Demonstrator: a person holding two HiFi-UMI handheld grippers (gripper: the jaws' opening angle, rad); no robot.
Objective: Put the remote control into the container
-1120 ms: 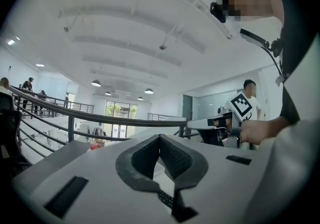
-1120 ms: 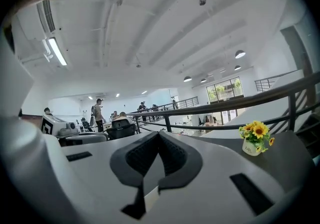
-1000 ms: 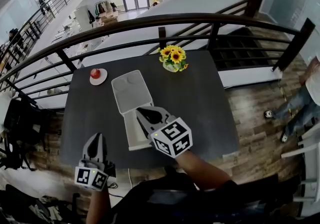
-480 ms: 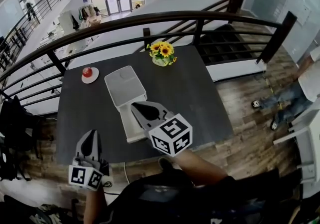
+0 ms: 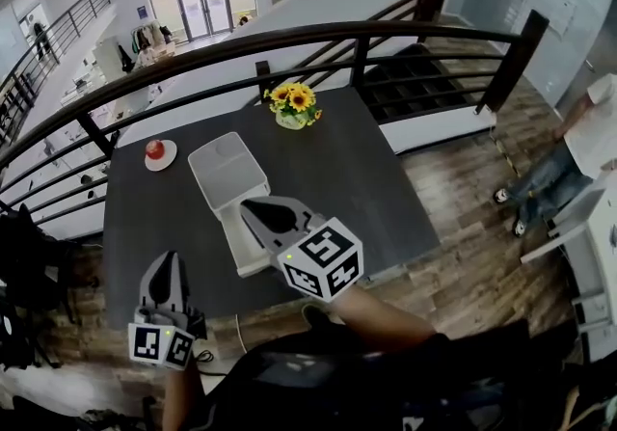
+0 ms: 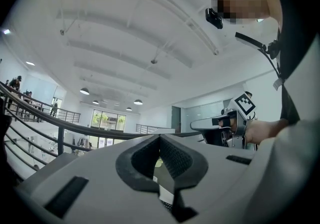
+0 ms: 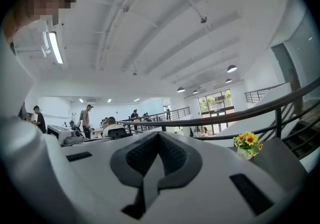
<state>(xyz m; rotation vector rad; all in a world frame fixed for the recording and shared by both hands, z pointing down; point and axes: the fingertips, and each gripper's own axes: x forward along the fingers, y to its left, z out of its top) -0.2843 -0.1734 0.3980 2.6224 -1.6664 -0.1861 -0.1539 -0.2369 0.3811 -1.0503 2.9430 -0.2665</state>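
A white container (image 5: 225, 172) lies on the dark table (image 5: 366, 188), with a flat white part running toward me. No remote control shows in any view. My right gripper (image 5: 254, 208) hovers over the container's near part, jaws shut with nothing between them; the right gripper view has the closed tips (image 7: 159, 136) pointing level across the table. My left gripper (image 5: 166, 261) is at the table's near left edge, also shut and empty, and its closed tips (image 6: 160, 138) show in the left gripper view. That view also catches the right gripper (image 6: 202, 125) off to the right.
A vase of sunflowers (image 5: 291, 103) stands at the table's far edge, also seen as sunflowers (image 7: 247, 143). A red apple on a small plate (image 5: 155, 152) sits at the far left. A dark railing (image 5: 318, 39) runs behind the table. A person (image 5: 569, 159) stands at the right on the wood floor.
The head view has shifted, so the table sits a little further left and lower in frame. Both grippers keep their places relative to the container and stay shut.
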